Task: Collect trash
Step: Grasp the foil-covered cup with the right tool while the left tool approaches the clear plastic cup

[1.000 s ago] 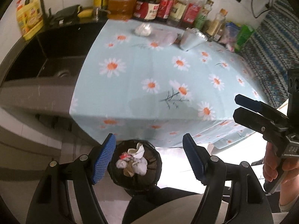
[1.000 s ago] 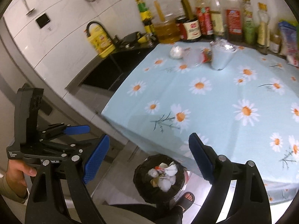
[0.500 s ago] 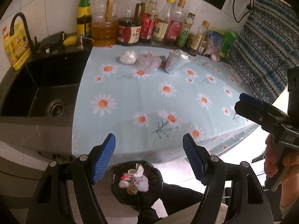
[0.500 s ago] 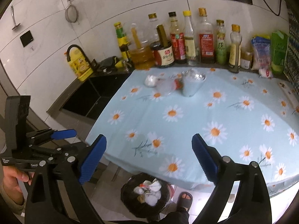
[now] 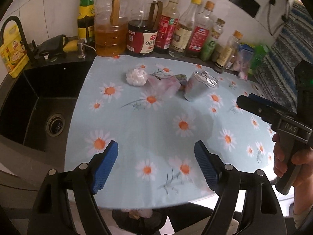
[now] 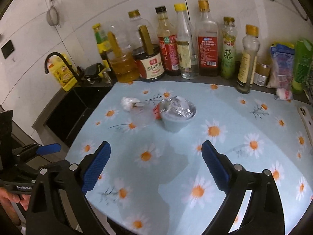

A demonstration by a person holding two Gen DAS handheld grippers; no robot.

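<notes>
**Trash waits at the far side of the cloth**

Trash bin (image 5: 137, 218) shows at 6 o'clock in the left view, just under the table's near edge, with crumpled scraps in it. Above it the left gripper (image 5: 156, 168) hangs over the daisy cloth (image 5: 156, 129), its jaws opening, with nothing between the blue pads (image 5: 103, 168). The right gripper (image 6: 155, 168) stands wide over the same cloth, also empty; in the left view it shows at 3 o'clock, held by a hand (image 5: 293, 162).

Farther in, toward 12 o'clock, the trash lies in a tight group. A white wad (image 5: 136, 77) sits at the left. Just beside it, on the right, is a clear crumpled bag (image 5: 164, 86), blurred. A red scrap (image 6: 157, 112) touches a foil-lidded cup (image 6: 177, 115), which stands at the group's right end.

At 9 o'clock a black sink (image 5: 39, 101) adjoins the cloth, with a black tap (image 6: 56, 60) and a yellow bottle (image 5: 12, 52) behind it. Along the wall from 11 to 2 o'clock runs a row of bottles (image 6: 207, 39), with bags (image 6: 281, 66) at its right end.
</notes>
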